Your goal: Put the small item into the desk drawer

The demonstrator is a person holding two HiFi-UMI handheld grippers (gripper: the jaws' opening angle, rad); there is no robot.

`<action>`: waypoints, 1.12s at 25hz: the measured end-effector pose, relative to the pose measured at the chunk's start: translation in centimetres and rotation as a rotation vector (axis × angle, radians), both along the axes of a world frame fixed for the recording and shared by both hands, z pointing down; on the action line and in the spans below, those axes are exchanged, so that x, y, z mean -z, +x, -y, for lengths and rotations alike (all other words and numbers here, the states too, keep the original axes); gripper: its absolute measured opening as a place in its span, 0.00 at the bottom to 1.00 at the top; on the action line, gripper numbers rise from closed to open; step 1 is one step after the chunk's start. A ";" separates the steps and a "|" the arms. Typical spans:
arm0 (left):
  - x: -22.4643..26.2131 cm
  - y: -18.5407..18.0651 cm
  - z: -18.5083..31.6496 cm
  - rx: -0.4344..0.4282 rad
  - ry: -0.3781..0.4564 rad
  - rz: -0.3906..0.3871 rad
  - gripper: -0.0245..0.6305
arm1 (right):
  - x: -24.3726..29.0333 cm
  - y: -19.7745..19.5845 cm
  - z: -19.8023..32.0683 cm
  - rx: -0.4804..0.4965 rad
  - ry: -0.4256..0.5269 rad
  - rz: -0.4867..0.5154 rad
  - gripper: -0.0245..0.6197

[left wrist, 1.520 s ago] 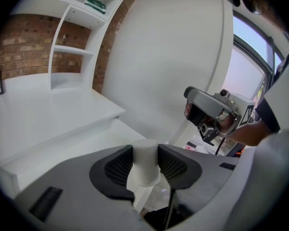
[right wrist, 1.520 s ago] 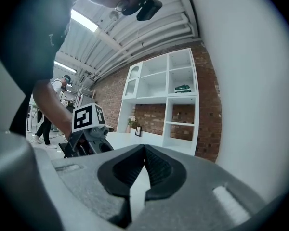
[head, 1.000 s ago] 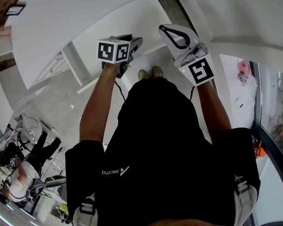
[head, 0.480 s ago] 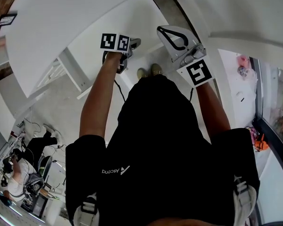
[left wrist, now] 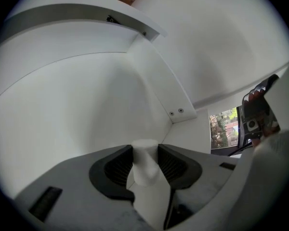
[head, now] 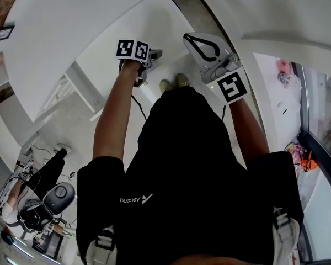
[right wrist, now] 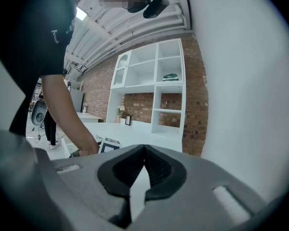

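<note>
A small white cylinder-shaped item (left wrist: 145, 163) stands upright between the jaws of my left gripper (left wrist: 145, 150), which is shut on it. Ahead of it are only white panels that meet at a corner bracket with screws (left wrist: 176, 112); I cannot tell a drawer among them. In the head view the left gripper (head: 153, 54) hangs at the edge of the white desk (head: 60, 26), and the item is hidden there. My right gripper (head: 190, 36) is held beside it, a little to the right. In its own view the right gripper (right wrist: 144, 149) is shut with nothing in it.
A white wall (right wrist: 250, 81) fills the right gripper view's right side. White shelving (right wrist: 156, 81) against a brick wall stands beyond a white table (right wrist: 135, 131). A desk leg (head: 84, 88) drops to the floor at the left. Chairs and equipment (head: 49, 200) crowd the lower left.
Both grippers have shifted slightly up in the head view, toward the desk. The left one's marker cube has turned. The left gripper keeps the white item.
</note>
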State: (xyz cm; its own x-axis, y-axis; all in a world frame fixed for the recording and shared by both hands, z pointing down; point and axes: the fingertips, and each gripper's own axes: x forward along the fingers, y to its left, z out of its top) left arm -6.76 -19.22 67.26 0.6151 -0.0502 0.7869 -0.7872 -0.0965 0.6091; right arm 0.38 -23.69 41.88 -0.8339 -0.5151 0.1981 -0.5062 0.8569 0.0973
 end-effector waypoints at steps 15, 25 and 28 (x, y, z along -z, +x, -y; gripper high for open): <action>-1.1 -0.1 -0.1 -0.009 -0.015 0.013 0.30 | -0.6 1.0 0.1 -0.028 -0.021 -0.017 0.04; 0.9 -0.8 -0.1 0.017 0.049 -0.012 0.30 | -0.5 0.0 -0.8 -0.009 -0.021 -0.011 0.04; 2.4 -0.9 0.1 0.037 0.097 -0.023 0.30 | 0.0 -0.3 -1.2 0.000 -0.007 -0.009 0.04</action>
State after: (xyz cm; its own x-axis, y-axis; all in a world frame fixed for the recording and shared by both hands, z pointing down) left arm -7.69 -19.29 64.84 0.6295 -0.1479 0.7628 -0.7770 -0.1270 0.6165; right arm 0.07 -22.47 41.89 -0.8319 -0.5140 0.2090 -0.5057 0.8574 0.0958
